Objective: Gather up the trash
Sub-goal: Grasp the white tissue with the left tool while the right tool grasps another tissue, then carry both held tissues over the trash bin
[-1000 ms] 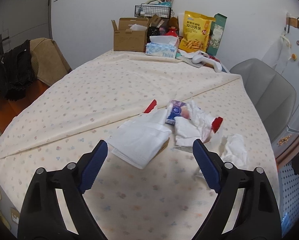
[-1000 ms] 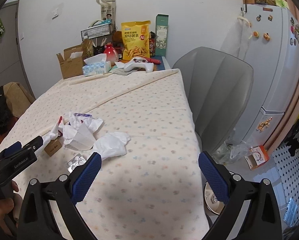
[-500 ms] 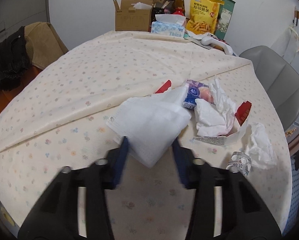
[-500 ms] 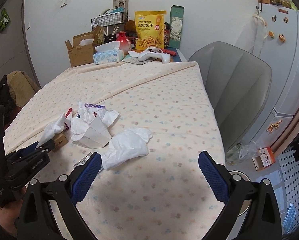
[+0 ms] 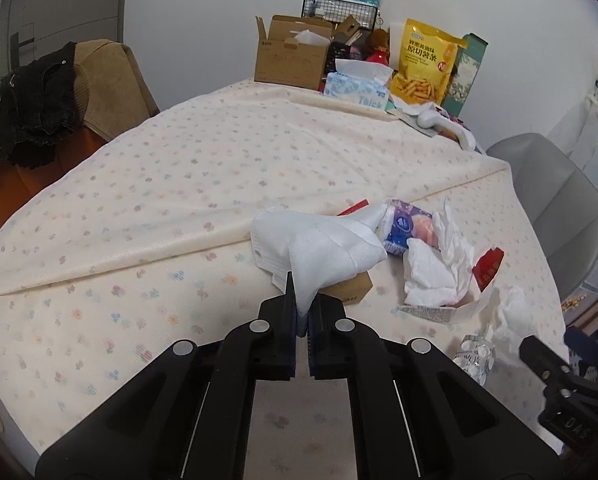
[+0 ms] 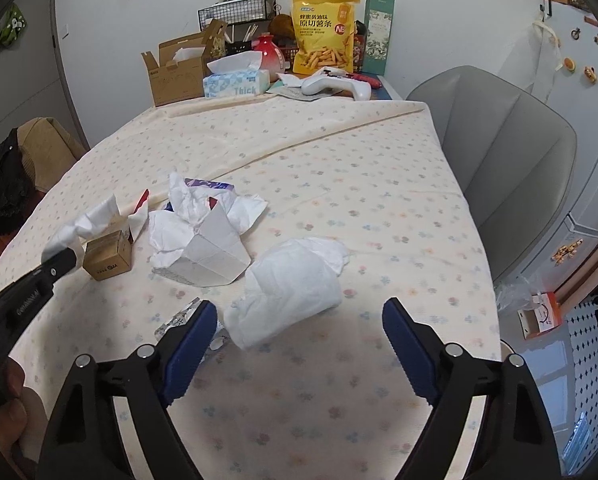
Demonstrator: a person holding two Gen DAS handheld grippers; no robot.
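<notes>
Pinching a white tissue (image 5: 323, 248) tight, the left claw (image 5: 302, 316) has it by one corner, low over the bench (image 5: 179, 200). The right claw (image 6: 295, 344), wide open but just closing a little, hangs around another crumpled tissue (image 6: 295, 280). Next I think it must squeeze that one.

White walls (image 6: 439, 8) enclose the room; a grey chair (image 6: 499, 152) stands beside the cloth-covered surface (image 6: 339, 168), a white fridge (image 6: 587, 100) behind it
</notes>
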